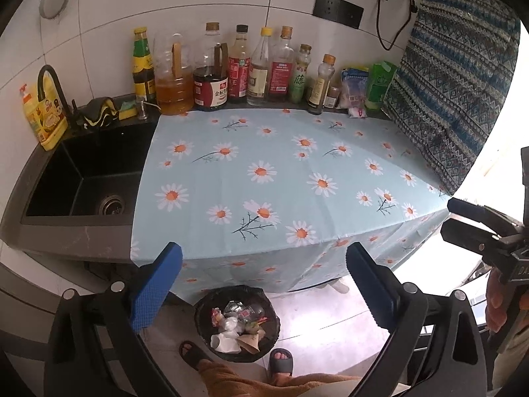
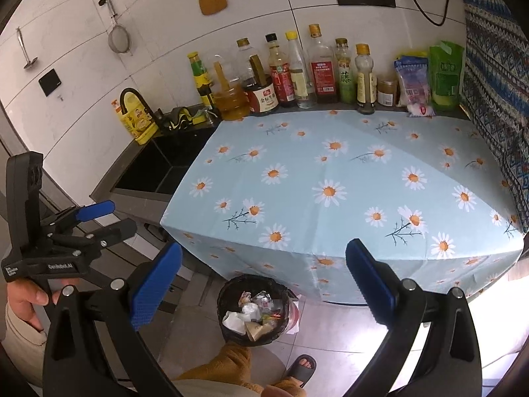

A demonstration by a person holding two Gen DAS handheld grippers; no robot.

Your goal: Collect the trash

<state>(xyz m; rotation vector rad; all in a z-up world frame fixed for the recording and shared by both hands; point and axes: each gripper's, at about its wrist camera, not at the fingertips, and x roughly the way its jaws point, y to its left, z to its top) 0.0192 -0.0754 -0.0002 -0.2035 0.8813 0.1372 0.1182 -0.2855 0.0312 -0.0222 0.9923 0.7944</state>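
While both grippers are hanging above the floor in front of the counter, their jaws are standing wide apart with nothing between the blue pads. The left gripper (image 1: 264,284) is looking down past its fingers at the bin (image 1: 236,322), and the right gripper (image 2: 264,284) is doing the same from a little further right, with the bin (image 2: 256,309) sitting between its fingers too. Neither is touching anything.

Judging by how things are lying, the collecting is looking finished or nearly so: the cloth (image 1: 281,178) over the counter is showing no loose scraps in either view, and the trash (image 1: 236,327) is sitting inside the bin on the floor, just at the foot of the hanging cloth edge. The bin is lined with a black bag and is holding crumpled white paper, a brown paper cone, clear wrappers and small red-printed packets, filling it well up toward the rim.

Beyond that, the sink (image 1: 86,178) is looking bare apart from its drain. The bottles (image 1: 238,66) and packets along the wall are standing in a row, likely kept goods and not rubbish.
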